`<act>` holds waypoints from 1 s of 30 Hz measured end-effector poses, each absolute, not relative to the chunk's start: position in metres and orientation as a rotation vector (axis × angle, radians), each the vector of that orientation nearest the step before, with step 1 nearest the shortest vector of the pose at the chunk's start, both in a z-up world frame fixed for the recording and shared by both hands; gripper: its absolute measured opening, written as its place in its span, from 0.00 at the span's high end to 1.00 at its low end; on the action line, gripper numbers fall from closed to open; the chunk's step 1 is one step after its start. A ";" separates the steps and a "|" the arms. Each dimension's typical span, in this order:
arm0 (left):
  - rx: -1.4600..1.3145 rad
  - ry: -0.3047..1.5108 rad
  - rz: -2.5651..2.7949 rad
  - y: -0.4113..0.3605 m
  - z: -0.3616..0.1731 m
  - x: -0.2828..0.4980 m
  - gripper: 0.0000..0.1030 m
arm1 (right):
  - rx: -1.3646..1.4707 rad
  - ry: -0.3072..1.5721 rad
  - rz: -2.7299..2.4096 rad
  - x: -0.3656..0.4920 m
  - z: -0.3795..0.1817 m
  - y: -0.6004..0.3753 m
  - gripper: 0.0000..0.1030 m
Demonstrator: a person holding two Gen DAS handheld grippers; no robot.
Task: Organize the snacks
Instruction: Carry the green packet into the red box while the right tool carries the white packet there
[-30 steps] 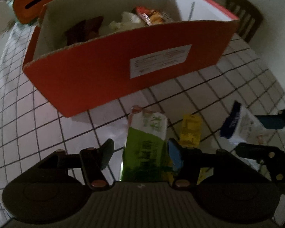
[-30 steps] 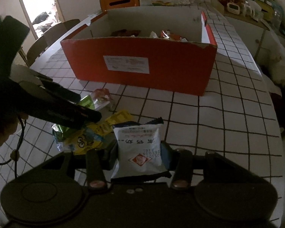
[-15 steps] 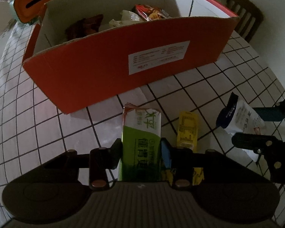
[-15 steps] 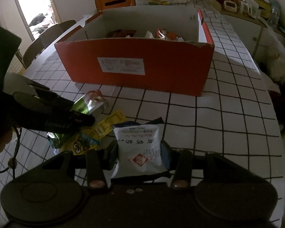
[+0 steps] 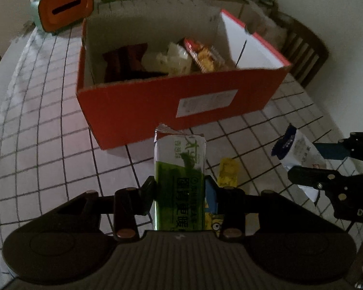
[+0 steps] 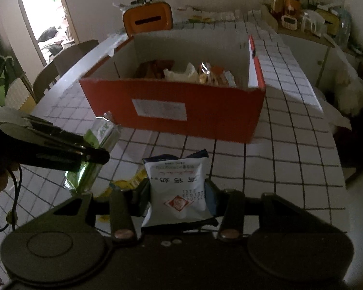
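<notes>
Left claw [image 5: 180,189], jaws just closed, is gripping a green packet [image 5: 179,169]. Right claw [image 6: 177,193] is clenching a white packet [image 6: 177,188], both near the table's [image 6: 290,149] front edge.

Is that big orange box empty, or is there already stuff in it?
Not empty. The orange box is open on top, with several snack packets lying inside.

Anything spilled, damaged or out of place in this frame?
Nothing spilled or damaged. One yellow packet lies loose on the checked table, outside the orange box. It seems simply not yet sorted.
</notes>
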State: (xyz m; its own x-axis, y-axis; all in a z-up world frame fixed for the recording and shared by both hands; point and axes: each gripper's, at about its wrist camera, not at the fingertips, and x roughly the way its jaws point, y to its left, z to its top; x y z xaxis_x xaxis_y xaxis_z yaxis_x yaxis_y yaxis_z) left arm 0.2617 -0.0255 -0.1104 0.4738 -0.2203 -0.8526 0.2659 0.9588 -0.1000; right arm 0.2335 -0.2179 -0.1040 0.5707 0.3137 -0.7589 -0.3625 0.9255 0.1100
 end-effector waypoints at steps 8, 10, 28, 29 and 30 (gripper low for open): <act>0.025 0.953 -0.319 -0.018 -0.065 0.256 0.60 | -0.079 0.803 0.402 0.235 -0.069 -0.214 0.56; 0.023 0.929 -0.325 -0.018 -0.053 0.256 0.60 | -0.087 0.781 0.403 0.239 -0.060 -0.213 0.56; 0.050 0.818 -0.275 -0.031 0.003 0.320 0.60 | -0.150 0.670 0.399 0.320 -0.012 -0.204 0.56; 0.056 0.820 -0.267 -0.032 0.002 0.325 0.60 | -0.153 0.672 0.395 0.327 -0.013 -0.204 0.56; 0.062 0.823 -0.259 -0.033 0.000 0.330 0.60 | -0.155 0.673 0.390 0.332 -0.014 -0.205 0.56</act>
